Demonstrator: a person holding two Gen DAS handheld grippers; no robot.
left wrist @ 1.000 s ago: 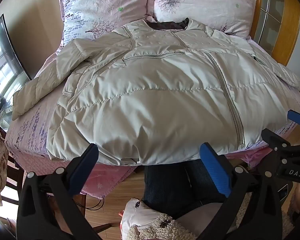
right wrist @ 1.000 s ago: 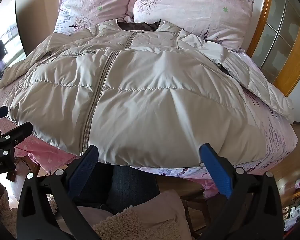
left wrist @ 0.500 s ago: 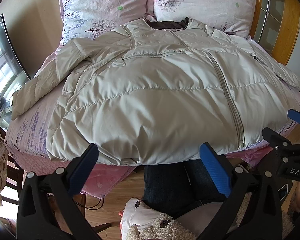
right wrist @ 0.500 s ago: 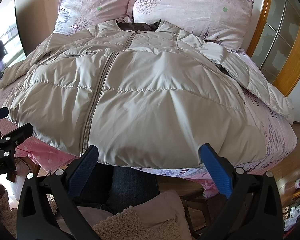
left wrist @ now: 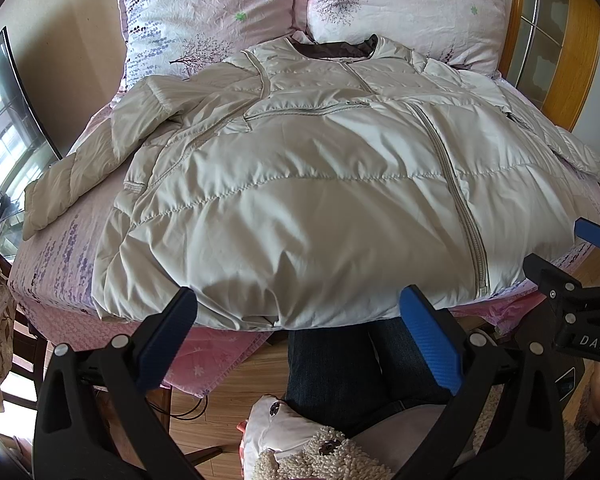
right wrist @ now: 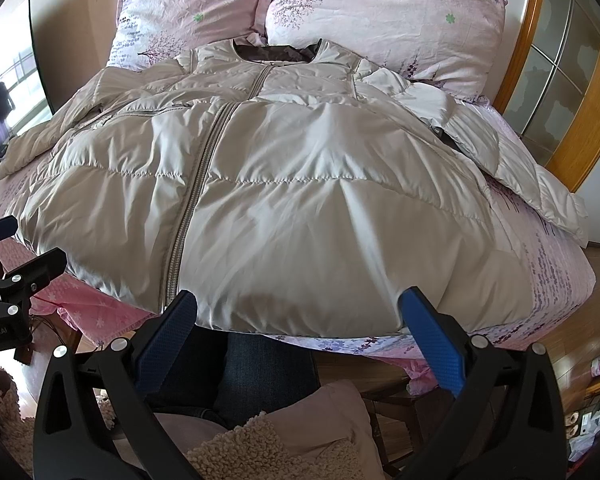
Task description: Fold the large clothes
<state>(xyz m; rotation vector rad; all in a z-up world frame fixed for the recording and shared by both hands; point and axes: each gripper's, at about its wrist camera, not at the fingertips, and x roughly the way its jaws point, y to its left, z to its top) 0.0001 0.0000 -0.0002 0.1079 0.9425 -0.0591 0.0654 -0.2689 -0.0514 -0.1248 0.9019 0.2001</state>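
Observation:
A large cream puffer jacket (left wrist: 300, 184) lies front-up and zipped on the bed, collar toward the pillows, hem at the near edge; it also shows in the right wrist view (right wrist: 284, 184). Its left sleeve (left wrist: 80, 168) stretches toward the left edge and its right sleeve (right wrist: 520, 176) toward the right edge. My left gripper (left wrist: 298, 320) is open and empty just short of the hem's left part. My right gripper (right wrist: 298, 320) is open and empty just short of the hem's right part. Each gripper shows at the side of the other's view.
Two pink floral pillows (left wrist: 404, 4) lean at the head of the bed (left wrist: 56, 256), which has a pink sheet. A wooden headboard (right wrist: 540, 64) stands at the right and a dark screen (left wrist: 4, 120) at the left. The person's legs (left wrist: 340, 364) are below the hem.

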